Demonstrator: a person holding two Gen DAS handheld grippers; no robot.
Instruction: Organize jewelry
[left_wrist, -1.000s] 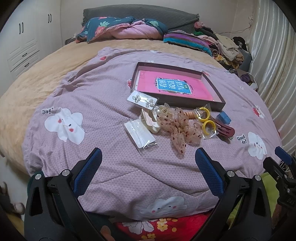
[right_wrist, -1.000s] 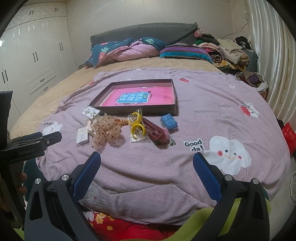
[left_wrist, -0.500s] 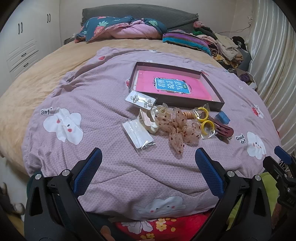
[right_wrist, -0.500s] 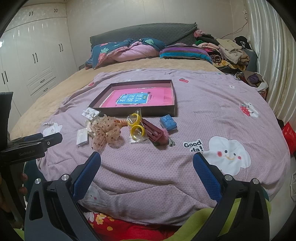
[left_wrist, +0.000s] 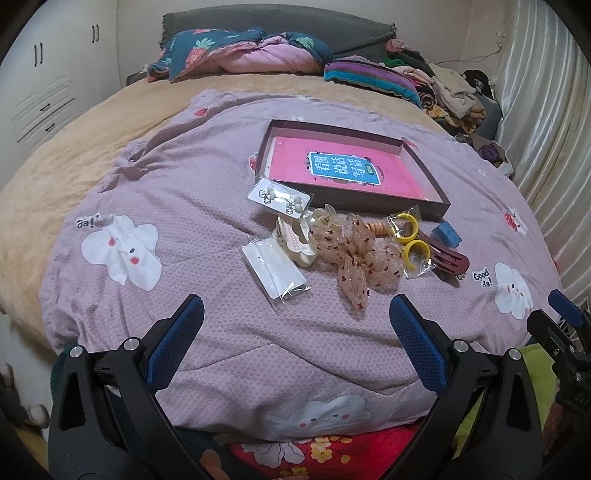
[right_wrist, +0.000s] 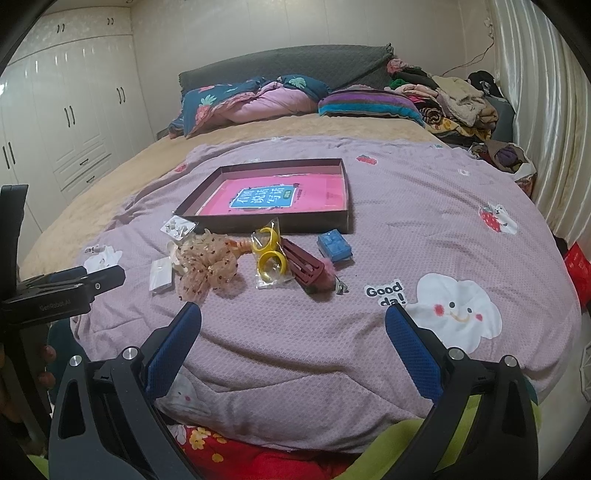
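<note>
Both hand-held grippers (left_wrist: 295, 325) (right_wrist: 293, 330) gape wide, holding nothing.

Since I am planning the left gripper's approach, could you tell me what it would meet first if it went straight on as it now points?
Probably the sheer beige polka-dot fabric bow, whose tail lies nearest on the centre line of the open left gripper. Only the lilac cloud-print quilt lies before it. Depth is uncertain; a low path would brush the quilt first.

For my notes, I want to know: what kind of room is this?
Most likely a home bedroom: a bed with a cloud-print quilt, pillows by a padded headboard, and white wardrobe doors.
</note>
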